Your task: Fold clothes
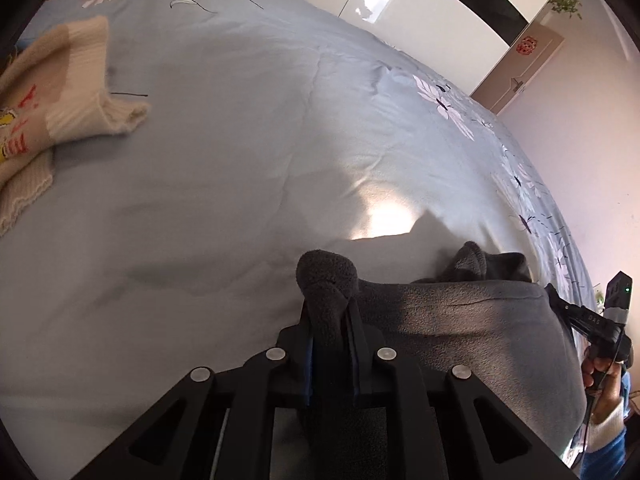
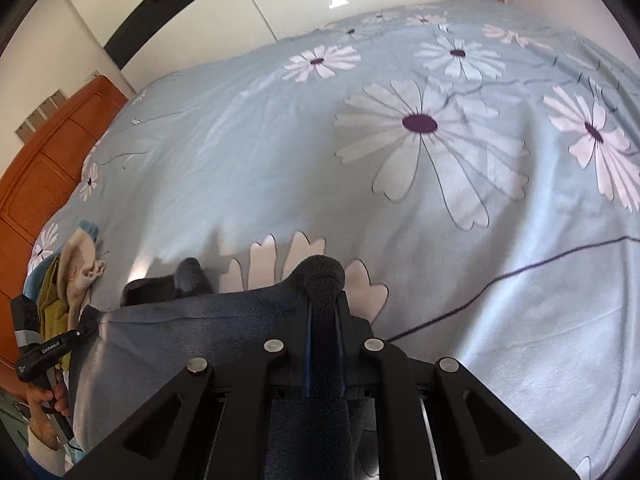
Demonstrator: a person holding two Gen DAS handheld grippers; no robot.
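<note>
A dark grey fleece garment [image 1: 472, 320] hangs stretched between my two grippers above the bed; it also shows in the right wrist view [image 2: 192, 328]. My left gripper [image 1: 330, 312] is shut on one bunched corner of it. My right gripper [image 2: 322, 304] is shut on the other corner. The right gripper's handle and the hand holding it show at the right edge of the left wrist view [image 1: 600, 332]. The left gripper's handle shows at the left edge of the right wrist view [image 2: 44, 352]. The garment's lower part is hidden below the grippers.
The light blue floral bedspread [image 1: 240, 160] fills both views [image 2: 280, 160]. A cream knit sweater [image 1: 52, 96] lies at the far left. A pile of clothes [image 2: 68, 276] sits by the orange wooden headboard [image 2: 44, 176]. White wardrobe doors [image 1: 420, 4] stand behind.
</note>
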